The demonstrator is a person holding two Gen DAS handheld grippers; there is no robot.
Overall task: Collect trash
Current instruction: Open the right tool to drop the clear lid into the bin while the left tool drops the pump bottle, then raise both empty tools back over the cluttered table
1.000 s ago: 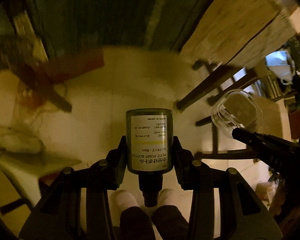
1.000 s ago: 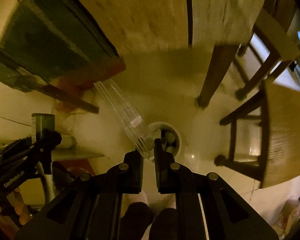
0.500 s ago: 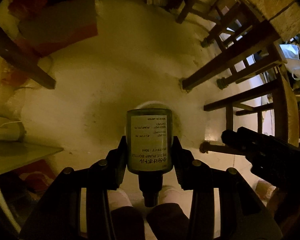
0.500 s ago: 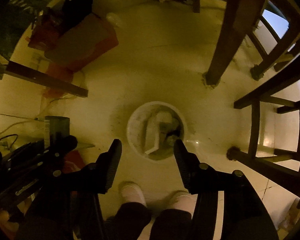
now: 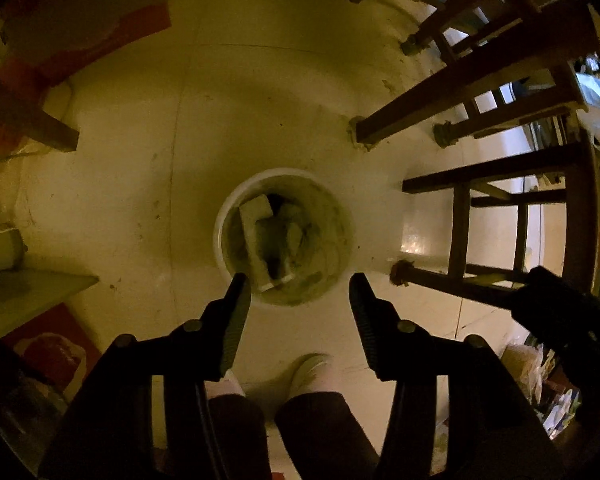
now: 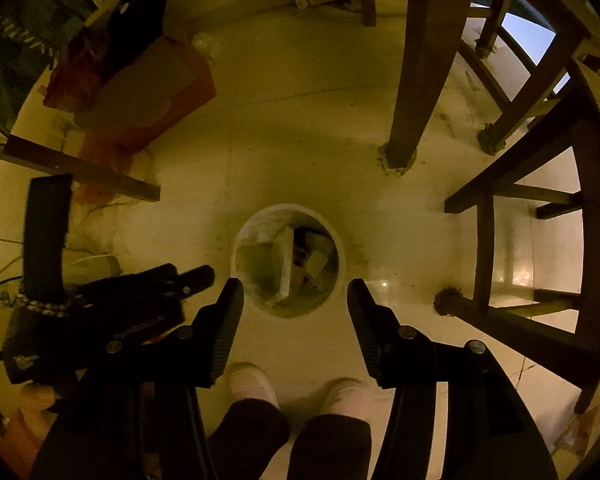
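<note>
A: Where's the bin point(image 5: 220, 236)?
B: On the floor point(image 5: 112, 184), just ahead of both sets of jaws, trash point(image 5: 256, 236) inside.
A: And the grippers?
B: Left gripper point(image 5: 298, 290) and right gripper point(image 6: 295, 294) both gape wide, holding nothing. Drop step looks finished; next means finding more litter.

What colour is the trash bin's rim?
White; the trash bin rim shows best in the left wrist view, under yellowish light.

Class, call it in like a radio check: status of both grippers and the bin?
Left gripper open, empty. Right gripper open, empty. Both above white bin on floor, trash inside. Nothing blocking; chair legs stand off to the right.
</note>
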